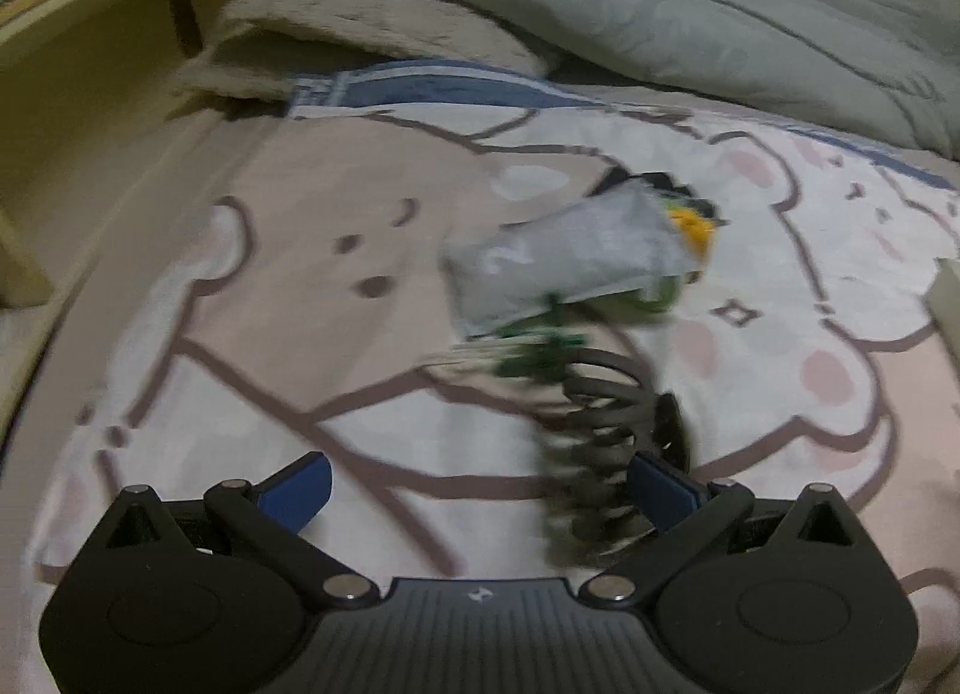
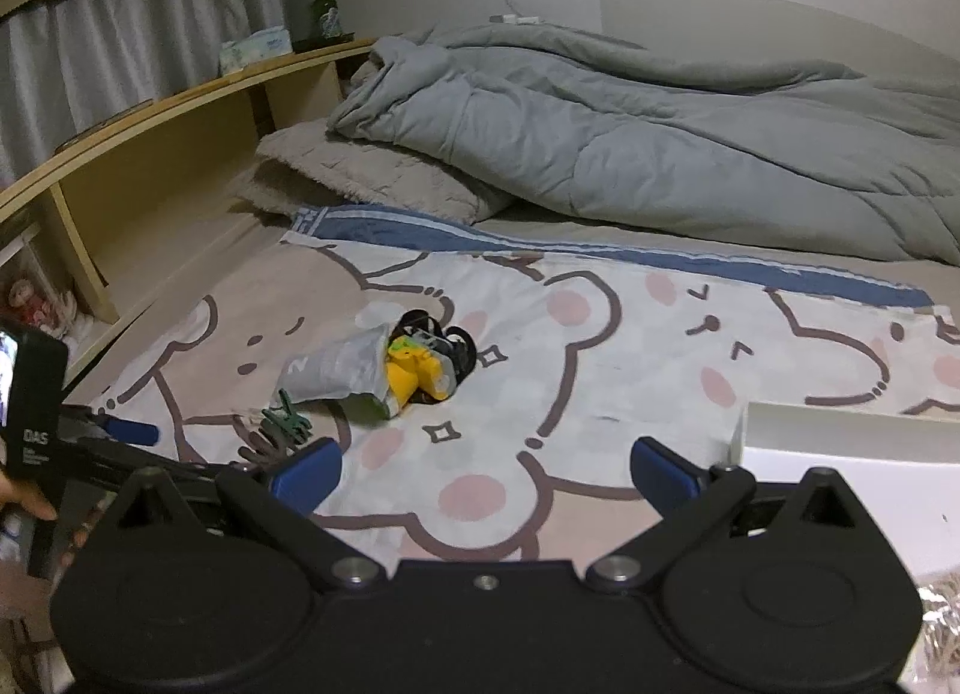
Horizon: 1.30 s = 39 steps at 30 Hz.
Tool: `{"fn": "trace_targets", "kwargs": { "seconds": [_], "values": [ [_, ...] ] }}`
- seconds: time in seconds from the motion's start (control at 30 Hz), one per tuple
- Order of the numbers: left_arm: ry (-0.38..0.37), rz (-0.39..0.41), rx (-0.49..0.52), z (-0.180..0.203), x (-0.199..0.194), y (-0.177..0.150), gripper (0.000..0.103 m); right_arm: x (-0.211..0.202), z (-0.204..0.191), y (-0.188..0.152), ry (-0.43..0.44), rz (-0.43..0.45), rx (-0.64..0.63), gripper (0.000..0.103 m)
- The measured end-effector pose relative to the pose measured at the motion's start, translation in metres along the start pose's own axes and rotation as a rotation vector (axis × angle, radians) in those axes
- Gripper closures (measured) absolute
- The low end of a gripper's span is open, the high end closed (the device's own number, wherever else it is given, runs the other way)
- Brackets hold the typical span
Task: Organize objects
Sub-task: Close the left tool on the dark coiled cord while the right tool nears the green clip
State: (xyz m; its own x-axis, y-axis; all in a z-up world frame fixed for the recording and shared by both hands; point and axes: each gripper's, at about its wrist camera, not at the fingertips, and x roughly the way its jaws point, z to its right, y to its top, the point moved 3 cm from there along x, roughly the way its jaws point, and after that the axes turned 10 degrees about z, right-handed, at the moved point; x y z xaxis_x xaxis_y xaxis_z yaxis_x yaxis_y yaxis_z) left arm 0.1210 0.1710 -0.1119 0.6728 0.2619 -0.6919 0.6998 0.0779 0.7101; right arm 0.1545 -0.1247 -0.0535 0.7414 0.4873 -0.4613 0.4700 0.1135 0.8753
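On a bear-print bedsheet, the clutter is still heaped together — a grey pouch, a yellow toy, a green clip and a dark coiled spring. The left gripper hovers wide open just short of the spring; the right gripper, equally wide and empty, hangs back near a white box. Sorting appears barely begun — nothing looks put away.
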Motion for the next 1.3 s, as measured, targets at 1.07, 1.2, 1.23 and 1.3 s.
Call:
{"fn": "trace_targets", "kwargs": {
  "seconds": [1.07,1.2,1.23,1.3],
  "values": [
    [-0.199,0.049,-0.036,0.022,-0.003,-0.001,0.042,0.162,-0.101,-0.008,0.380,-0.103,-0.189,0.044],
    [-0.159,0.044,-0.041,0.028,0.012,-0.003,0.042,0.168,-0.103,-0.010,0.399,-0.112,-0.170,0.045],
    [-0.151,0.040,-0.041,0.029,0.016,-0.003,0.042,0.171,-0.104,-0.011,0.406,-0.118,-0.171,0.045],
    [-0.141,0.035,-0.040,0.030,0.022,-0.004,0.045,0.176,-0.107,-0.013,0.418,-0.125,-0.175,0.045]
  ]
}}
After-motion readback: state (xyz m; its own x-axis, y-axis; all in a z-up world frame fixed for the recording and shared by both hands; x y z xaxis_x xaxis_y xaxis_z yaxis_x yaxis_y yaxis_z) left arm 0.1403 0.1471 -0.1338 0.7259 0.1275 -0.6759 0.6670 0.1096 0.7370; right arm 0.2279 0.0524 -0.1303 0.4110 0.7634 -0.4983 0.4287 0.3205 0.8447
